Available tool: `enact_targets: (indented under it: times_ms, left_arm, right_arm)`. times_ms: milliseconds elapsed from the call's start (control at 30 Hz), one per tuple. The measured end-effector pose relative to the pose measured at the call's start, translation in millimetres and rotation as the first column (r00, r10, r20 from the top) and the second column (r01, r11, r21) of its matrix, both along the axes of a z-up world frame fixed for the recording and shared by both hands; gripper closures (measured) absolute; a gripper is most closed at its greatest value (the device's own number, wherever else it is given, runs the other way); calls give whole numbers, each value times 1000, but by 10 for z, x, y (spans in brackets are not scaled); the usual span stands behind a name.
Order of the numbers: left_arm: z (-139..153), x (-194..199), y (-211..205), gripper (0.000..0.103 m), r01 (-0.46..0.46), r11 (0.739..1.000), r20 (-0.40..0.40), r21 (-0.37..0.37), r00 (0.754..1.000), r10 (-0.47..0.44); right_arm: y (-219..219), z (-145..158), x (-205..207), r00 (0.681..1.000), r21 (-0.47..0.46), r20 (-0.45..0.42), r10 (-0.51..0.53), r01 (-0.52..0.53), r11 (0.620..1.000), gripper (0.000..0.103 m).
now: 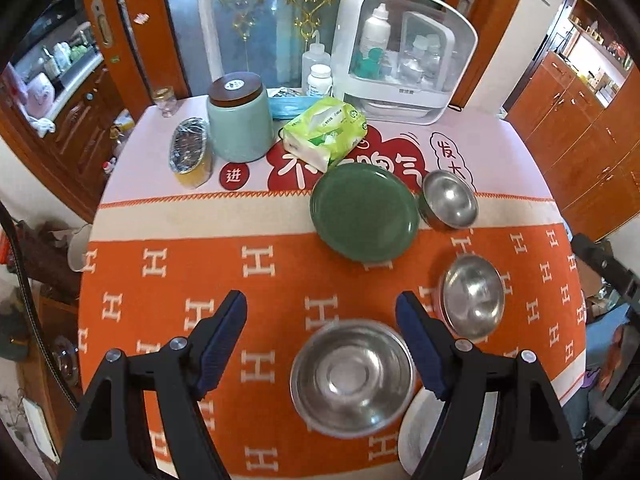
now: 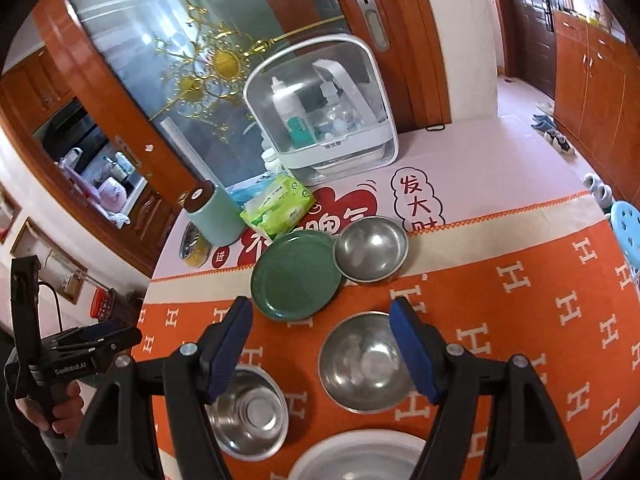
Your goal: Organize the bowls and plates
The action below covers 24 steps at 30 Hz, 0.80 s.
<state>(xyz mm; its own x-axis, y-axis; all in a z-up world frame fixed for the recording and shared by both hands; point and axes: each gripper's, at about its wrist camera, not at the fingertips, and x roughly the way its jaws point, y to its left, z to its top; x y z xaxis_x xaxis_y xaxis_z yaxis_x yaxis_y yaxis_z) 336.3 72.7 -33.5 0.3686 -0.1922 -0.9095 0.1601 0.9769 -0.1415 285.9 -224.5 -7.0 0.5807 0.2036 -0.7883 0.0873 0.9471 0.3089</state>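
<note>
A green plate (image 1: 364,211) (image 2: 296,274) lies mid-table. Three steel bowls stand around it: a far one (image 1: 450,200) (image 2: 370,254) right of the plate, a middle one (image 1: 472,298) (image 2: 366,362), and a near one (image 1: 352,376) (image 2: 250,410). A white plate (image 1: 416,440) (image 2: 352,460) lies at the table's near edge, partly hidden. My left gripper (image 1: 320,312) is open and empty above the near bowl. My right gripper (image 2: 320,316) is open and empty above the middle bowl.
At the back of the orange-patterned tablecloth (image 1: 200,264) stand a teal canister (image 1: 240,120), a tissue pack (image 1: 326,130), a foil-covered cup (image 1: 190,156) and a white storage box (image 1: 404,56). Wooden doors stand behind. A blue stool (image 2: 628,224) stands right.
</note>
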Motion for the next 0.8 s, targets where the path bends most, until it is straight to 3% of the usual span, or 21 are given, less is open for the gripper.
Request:
enact_targets:
  times_ms: [333,467,633,800]
  left_arm:
    - [-557,681,17,27,100,989,-9,-107,995,-102]
    - [-898,874,45,27,111,977,-53,-183,991,-122]
    - [-1230,1050,55,27,115,972,-63,-207,989,-130]
    - [-1603,1226,91,27,78,952,-99,-295,989,-111]
  right_arm:
    - [227,-537,476,992,36,-79,-101,104,994,32]
    - [273,-769,640,987,77,-102,-122,130,989,32]
    - [339,-1081,820,979,88,-144,-146,160,983,32]
    - [408,-1356,956,975,96,-179,-130,149,984,32]
